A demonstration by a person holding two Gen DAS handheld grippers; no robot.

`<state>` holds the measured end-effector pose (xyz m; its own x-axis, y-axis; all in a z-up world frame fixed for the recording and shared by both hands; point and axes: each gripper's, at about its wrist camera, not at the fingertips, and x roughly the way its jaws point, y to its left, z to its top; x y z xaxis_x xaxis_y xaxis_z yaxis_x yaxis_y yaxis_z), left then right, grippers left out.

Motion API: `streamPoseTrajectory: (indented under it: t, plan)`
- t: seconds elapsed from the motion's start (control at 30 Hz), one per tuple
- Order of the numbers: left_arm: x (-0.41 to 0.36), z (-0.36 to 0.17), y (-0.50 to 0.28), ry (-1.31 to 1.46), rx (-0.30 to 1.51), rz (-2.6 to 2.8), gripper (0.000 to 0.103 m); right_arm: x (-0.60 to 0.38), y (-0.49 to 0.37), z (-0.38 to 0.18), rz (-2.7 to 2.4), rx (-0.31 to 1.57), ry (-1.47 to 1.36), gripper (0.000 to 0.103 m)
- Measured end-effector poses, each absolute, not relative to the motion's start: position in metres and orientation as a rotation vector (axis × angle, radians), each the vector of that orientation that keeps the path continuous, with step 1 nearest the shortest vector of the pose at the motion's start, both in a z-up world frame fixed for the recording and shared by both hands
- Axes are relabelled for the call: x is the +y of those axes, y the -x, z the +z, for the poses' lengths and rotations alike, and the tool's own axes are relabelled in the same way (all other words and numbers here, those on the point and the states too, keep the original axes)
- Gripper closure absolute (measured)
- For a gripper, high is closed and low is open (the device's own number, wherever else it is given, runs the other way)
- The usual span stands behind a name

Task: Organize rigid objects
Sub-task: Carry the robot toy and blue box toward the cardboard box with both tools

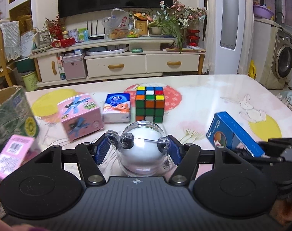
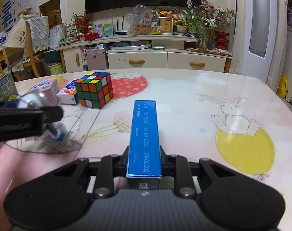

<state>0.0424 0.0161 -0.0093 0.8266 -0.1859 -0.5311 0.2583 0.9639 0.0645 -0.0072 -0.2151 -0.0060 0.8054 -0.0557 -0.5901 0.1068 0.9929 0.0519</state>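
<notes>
While a row already stands at the far side of the counter (image 1: 203, 88) — pink carton (image 1: 79, 115), tissue pack (image 1: 117, 108), Rubik's cube (image 1: 149, 104), close together, pack and cube nearly touching — two items are in hand, so I'd call the task past halfway but not finished.

Left gripper (image 1: 139, 148): closed about midway on a clear plastic capsule with a white ball inside (image 1: 141, 150), blue pads pressing its sides. It sits low over the near counter edge, pointing straight at the cube; I can't tell if the capsule touches the surface. Blurred at far left: a green box (image 1: 13, 119) and a pink barcode box (image 1: 13, 154), position relative to the row unclear.

Right gripper (image 2: 144, 159): clamped narrow on the near end of a long blue box (image 2: 145, 134), which projects forward, level, above the counter. It is right of the left gripper, and well right of the cube (image 2: 94, 89).

Left to do, by my read: set capsule and blue box down alongside the row, probably on the cube's open right side.
</notes>
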Motion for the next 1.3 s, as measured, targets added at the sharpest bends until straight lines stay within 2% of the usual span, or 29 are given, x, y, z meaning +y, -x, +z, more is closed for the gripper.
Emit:
streamPoseTrajectory:
  t: [0.77,1.3]
  plan:
    - [0.069,0.027,-0.009,-0.128,0.546,-0.228,0.024,-0.172,0.032,-0.005,-0.088,0.649,-0.043,0.080]
    - [0.117,0.073,0.012,-0.059,0.471,-0.234,0.024,-0.123,0.056,0.021,-0.054,0.637,-0.050,0.080]
